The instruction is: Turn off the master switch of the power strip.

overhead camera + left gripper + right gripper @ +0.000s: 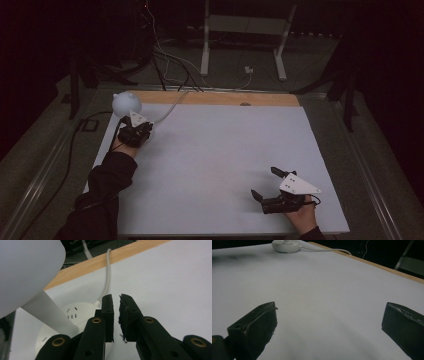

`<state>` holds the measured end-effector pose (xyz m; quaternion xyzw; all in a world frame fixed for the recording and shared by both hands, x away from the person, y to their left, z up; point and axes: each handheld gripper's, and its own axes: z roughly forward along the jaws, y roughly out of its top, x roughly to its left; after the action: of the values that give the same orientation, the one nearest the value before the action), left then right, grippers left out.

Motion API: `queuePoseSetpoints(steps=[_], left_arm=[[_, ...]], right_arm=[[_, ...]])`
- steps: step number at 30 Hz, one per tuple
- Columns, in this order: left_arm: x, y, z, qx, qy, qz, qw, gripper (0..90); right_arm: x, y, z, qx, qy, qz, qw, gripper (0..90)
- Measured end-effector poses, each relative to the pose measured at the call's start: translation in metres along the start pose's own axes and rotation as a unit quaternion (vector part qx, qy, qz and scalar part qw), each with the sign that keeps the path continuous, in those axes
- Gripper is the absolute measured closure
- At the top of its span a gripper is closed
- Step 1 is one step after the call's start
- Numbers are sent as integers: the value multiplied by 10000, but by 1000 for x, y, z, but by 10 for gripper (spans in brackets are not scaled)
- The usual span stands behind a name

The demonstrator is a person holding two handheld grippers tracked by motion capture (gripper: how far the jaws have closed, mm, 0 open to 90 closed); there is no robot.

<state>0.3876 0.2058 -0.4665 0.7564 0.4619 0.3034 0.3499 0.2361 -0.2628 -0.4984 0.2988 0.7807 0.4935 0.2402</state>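
In the left gripper view, the left gripper [116, 315] stands nearest the lens, its two black fingers [108, 315] almost together with only a narrow slit between the ridged pads. Nothing is caught in that slit. Directly beyond and below the fingertips sits the round white lamp base [75, 311], whose top face carries small grey markings. The fingers hang just above its near edge; contact cannot be confirmed. A white stem [50, 312] rises at a slant from the base toward the left, passing just beside the left finger. It ends at the pale lamp shade [27, 272], which occupies the upper left corner. A white cable [107, 277] runs from the far side of the base over the wooden edge [105, 261] of the counter [170, 285].

In the high view, the left gripper [134, 131] sits at the far left corner of the counter [225, 150], just behind the lamp shade [126, 103].

The right gripper [267, 184] rests near the near right corner, well apart from the lamp. Its fingers [259, 325] stand wide open over bare counter, holding nothing. In its view the lamp base [286, 245] lies far off at the top edge.
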Motion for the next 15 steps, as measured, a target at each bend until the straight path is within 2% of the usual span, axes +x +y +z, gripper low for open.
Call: queuePoseSetpoints(steps=[4, 6, 7, 9, 12, 15], left_arm=[[0, 0, -6, 55, -165, -94, 9998, 641], [0, 0, -7, 88, -314, -197, 9993, 577], [0, 0, -7, 162, -404, -236, 9988, 502], [-3, -1, -10, 171, -438, -214, 9987, 373], [-5, 0, -14, 233, -646, -290, 9972, 147], [-4, 1, -19, 199, -769, -398, 9960, 25]], right_arm=[[0, 0, 0, -3, -1, 8, 10000, 0], [0, 0, 0, 4, 3, 9, 10000, 0], [0, 0, 1, 12, 0, -2, 10000, 0], [1, 0, 1, 23, 4, -11, 10000, 0], [1, 0, 1, 28, 0, -27, 10000, 0], [0, -1, 1, 40, 0, -16, 10000, 0]])
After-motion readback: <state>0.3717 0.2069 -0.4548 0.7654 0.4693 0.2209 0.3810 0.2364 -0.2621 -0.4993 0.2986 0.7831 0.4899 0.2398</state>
